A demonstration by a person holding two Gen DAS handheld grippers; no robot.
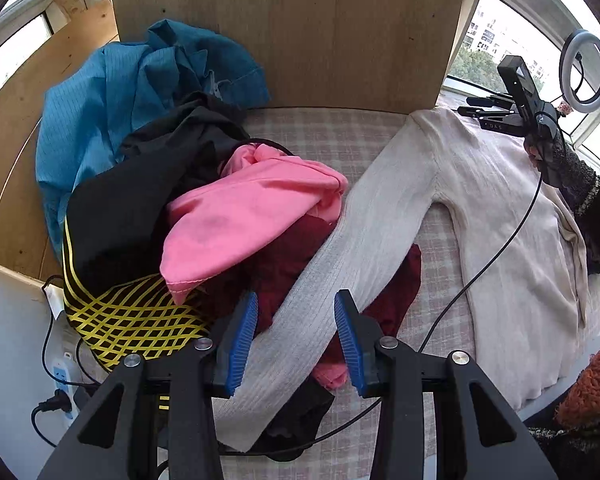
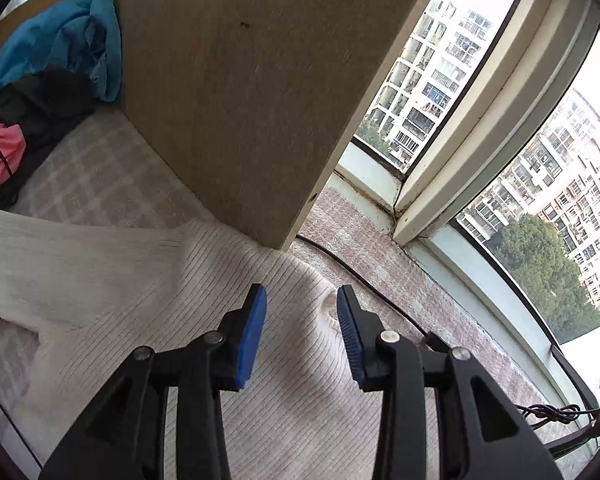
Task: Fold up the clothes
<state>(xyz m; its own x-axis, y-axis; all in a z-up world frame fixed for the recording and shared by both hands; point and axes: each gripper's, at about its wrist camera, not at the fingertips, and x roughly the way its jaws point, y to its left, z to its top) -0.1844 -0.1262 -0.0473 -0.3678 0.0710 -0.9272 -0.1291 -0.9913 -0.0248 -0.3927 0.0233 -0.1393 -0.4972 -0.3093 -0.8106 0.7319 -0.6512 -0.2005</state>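
A cream ribbed sweater (image 1: 500, 208) lies spread on the checked cover (image 1: 324, 136). Its long sleeve (image 1: 340, 260) runs down across a dark red garment (image 1: 284, 264). My left gripper (image 1: 297, 296) hangs over that sleeve with its blue pads (image 1: 244, 340) apart; the sleeve lies flat beneath and between them, not pinched. My right gripper (image 2: 300, 292) stands open above the sweater's (image 2: 140, 272) shoulder and collar area, holding nothing. In the left wrist view a hand holds this right gripper (image 1: 466, 106) at the far right.
A heap of clothes lies at the left: pink (image 1: 252, 216), black with yellow stripes (image 1: 132, 312), blue (image 1: 108, 100). A wooden board (image 1: 292, 32) stands behind. A black cable (image 1: 496, 256) crosses the sweater. A ring light (image 1: 585, 66), windows (image 2: 500, 120), a power strip (image 1: 62, 376) and an orange knit (image 1: 592, 388) surround.
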